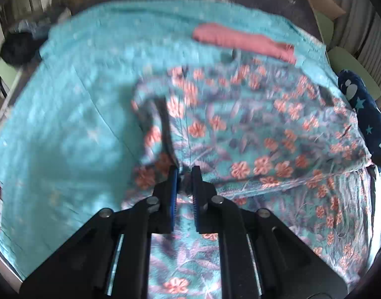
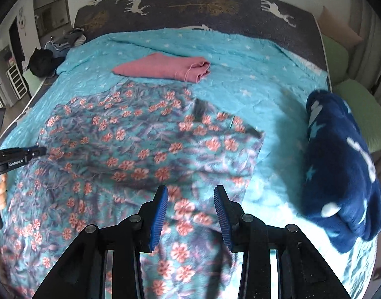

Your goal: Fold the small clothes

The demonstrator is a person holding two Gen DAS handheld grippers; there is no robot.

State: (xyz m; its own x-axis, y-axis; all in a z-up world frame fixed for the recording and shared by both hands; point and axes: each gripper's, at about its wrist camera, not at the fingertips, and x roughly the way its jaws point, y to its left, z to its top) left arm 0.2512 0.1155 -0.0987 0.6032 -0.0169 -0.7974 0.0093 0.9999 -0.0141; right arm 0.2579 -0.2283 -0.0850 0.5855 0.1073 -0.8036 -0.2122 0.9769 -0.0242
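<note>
Your left tool pinches a fold of the floral garment at its tips; your right tool hangs spread above that garment, spread across the bed ahead.

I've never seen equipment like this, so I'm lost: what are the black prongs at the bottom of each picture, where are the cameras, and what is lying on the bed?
The black prongs are hand-held grippers, one in each of a person's hands; no robot arm is involved. Each carries a wide-angle camera looking along its two blue-padded fingers, so each picture is one gripper's own view.

In the left one, the left gripper is nearly closed, pinching a fold of the floral garment. In the right one, the right gripper stands open above that same garment, holding nothing; the other gripper and the hand holding it show at the left edge.

The garment lies on a turquoise bedspread. Behind it is a folded pink garment, and at the right side a navy star-patterned blanket.
</note>
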